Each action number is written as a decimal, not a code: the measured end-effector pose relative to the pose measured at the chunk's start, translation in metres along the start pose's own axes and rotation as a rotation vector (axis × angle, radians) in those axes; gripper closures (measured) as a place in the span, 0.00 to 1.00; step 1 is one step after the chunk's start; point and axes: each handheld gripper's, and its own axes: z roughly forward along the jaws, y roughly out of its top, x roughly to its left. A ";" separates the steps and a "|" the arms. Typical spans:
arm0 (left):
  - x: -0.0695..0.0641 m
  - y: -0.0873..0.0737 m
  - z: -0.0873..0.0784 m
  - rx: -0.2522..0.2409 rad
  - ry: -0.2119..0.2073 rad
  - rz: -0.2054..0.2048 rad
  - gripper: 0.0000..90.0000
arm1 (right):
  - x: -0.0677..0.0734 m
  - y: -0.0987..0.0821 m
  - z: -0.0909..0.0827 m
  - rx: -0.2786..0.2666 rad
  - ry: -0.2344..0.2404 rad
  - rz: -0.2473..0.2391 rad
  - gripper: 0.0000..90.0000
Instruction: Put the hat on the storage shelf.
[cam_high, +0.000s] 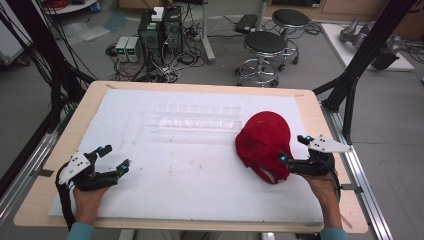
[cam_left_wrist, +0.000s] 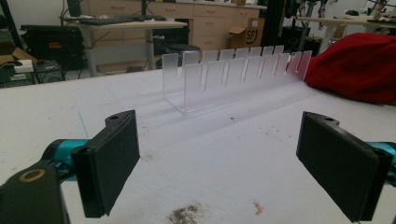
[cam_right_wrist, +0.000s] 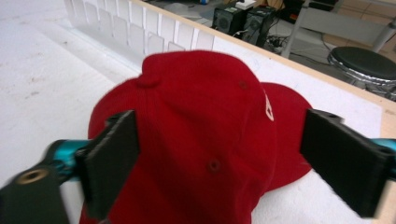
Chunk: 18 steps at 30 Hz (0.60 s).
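While cap (cam_right_wrist: 196, 135) lies between right tongs (cam_right_wrist: 219, 163), untouched.

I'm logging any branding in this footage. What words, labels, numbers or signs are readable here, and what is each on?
"SF", with more beside it that I cannot make out: dark print on the cardboard box by the desk drawers, left gripper view.
Small white emblem on the red cap: too small and blurred to read.
Nothing else carries legible text; the clear slotted rack and the white table cover are unmarked.
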 end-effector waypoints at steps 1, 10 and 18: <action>0.000 0.000 0.000 0.000 0.000 0.000 0.15 | -0.001 -0.002 0.001 0.004 -0.003 -0.006 0.17; 0.000 0.000 0.000 0.001 0.000 0.005 0.15 | -0.007 -0.017 0.012 0.089 0.018 0.004 0.25; 0.000 0.000 0.000 0.001 0.000 0.006 0.15 | -0.009 -0.019 0.021 0.130 0.060 0.011 0.41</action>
